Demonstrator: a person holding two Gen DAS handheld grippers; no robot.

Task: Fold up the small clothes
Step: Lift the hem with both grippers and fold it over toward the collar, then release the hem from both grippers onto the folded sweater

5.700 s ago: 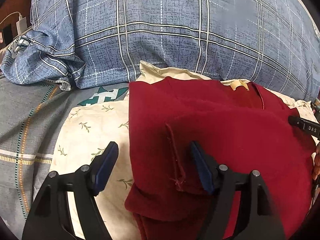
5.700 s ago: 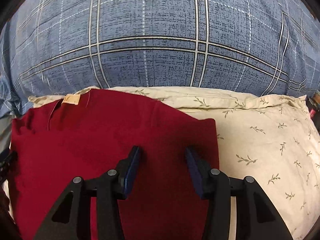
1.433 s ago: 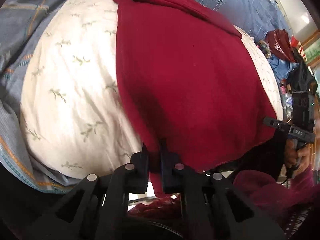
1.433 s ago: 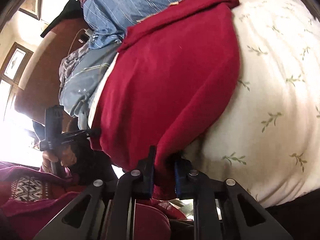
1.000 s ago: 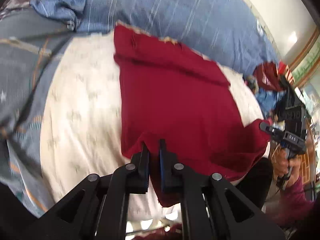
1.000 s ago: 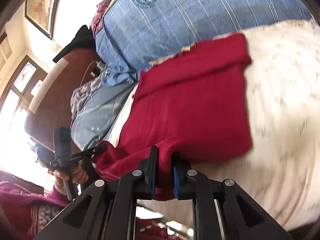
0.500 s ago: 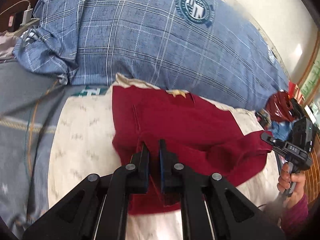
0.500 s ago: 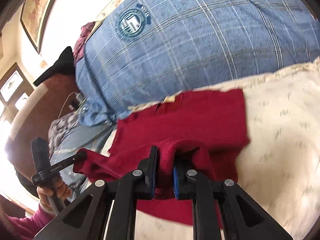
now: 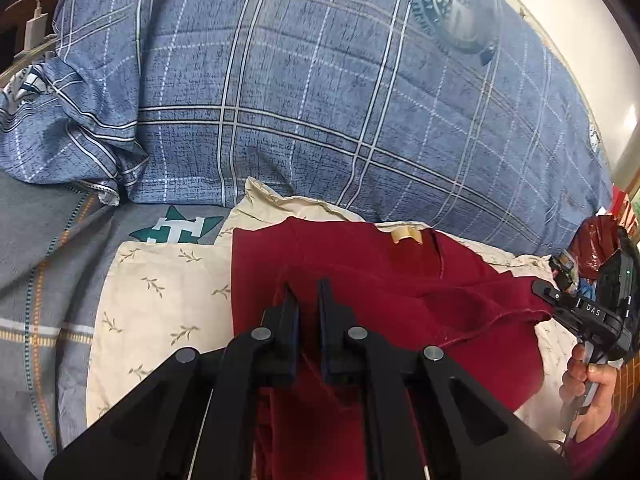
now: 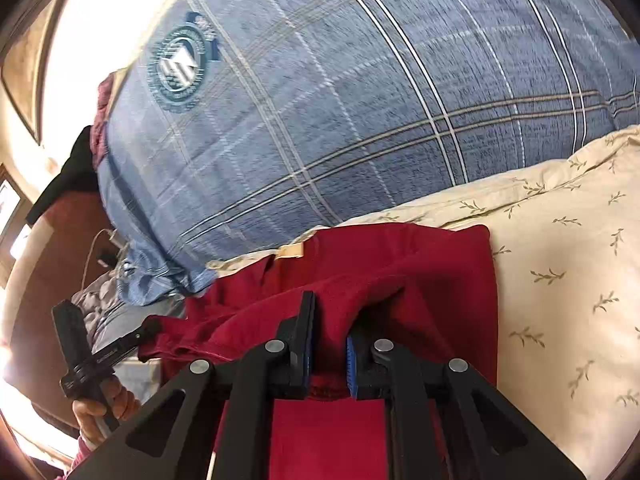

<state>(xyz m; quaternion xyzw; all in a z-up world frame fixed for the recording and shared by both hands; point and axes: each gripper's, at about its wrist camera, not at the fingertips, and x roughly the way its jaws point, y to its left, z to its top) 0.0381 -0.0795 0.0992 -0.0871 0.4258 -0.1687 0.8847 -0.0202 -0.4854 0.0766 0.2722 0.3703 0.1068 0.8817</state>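
Observation:
A dark red garment (image 9: 400,280) lies on a cream leaf-print pillow (image 9: 160,300), its tan neck label (image 9: 406,236) at the far end. My left gripper (image 9: 306,292) is shut on the left corner of its hem, held over the garment's middle. At the right of that view, the right gripper (image 9: 540,294) pinches the other corner, the hem sagging between the two. In the right wrist view my right gripper (image 10: 328,320) is shut on a fold of the red garment (image 10: 420,272), cloth draping over its right finger. The left gripper (image 10: 144,330) shows at the left, a hand on its handle.
A big blue plaid cushion (image 9: 320,100) rises just behind the pillow. Grey bedsheet (image 9: 40,260) spreads to the left, with a charger and cable (image 9: 32,28) at the far corner. Red bag and clutter (image 9: 596,240) sit at the right. A wooden headboard (image 10: 48,280) stands beyond.
Both grippers, still shut on the hem corners, have carried the hem from the pillow's near edge up over the garment toward the neck label, doubling the cloth.

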